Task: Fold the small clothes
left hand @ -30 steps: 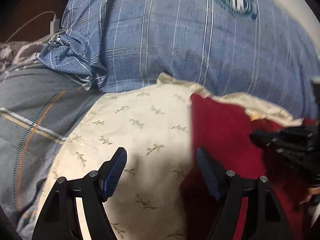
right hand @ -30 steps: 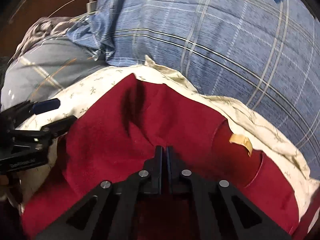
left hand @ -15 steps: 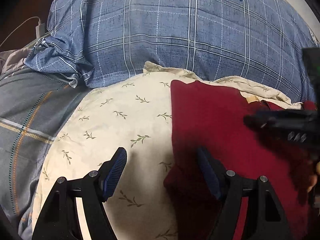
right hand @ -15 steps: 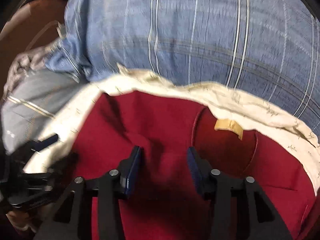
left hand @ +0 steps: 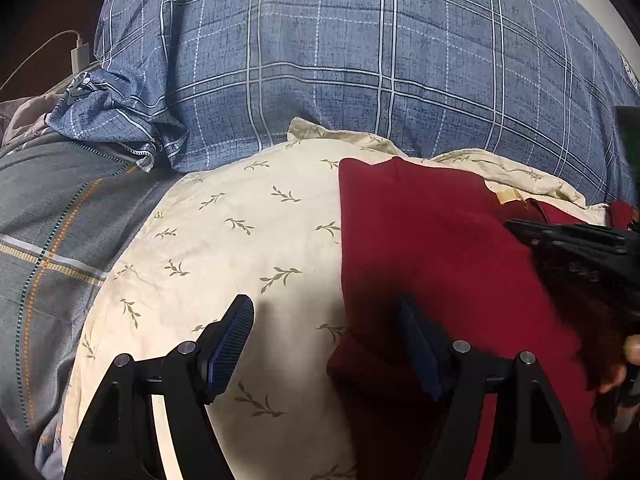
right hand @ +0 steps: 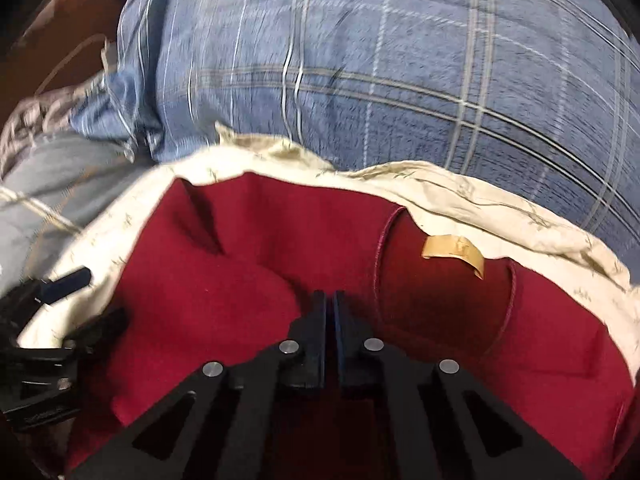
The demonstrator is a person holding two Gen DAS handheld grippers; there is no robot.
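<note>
A dark red garment (left hand: 432, 248) lies partly folded on a cream cloth with a leaf print (left hand: 240, 248). Its tan neck label (right hand: 452, 250) faces up in the right wrist view, where the red cloth (right hand: 224, 292) bunches into a fold. My left gripper (left hand: 326, 344) is open and empty, just above the red garment's left edge. My right gripper (right hand: 330, 308) has its jaws together on a fold of the red cloth near the collar. It shows at the right edge of the left wrist view (left hand: 568, 244), and the left gripper shows at the left edge of the right wrist view (right hand: 52, 320).
A blue plaid quilt (left hand: 360, 60) with a round badge rises behind the cream cloth. A grey plaid bedsheet (left hand: 52, 220) lies to the left. A white charger and cable (left hand: 78, 52) sit at the far left by a dark headboard.
My right gripper opened half a second ago and has shut again on the red cloth near the collar. The left gripper stayed open and drew back slightly.
</note>
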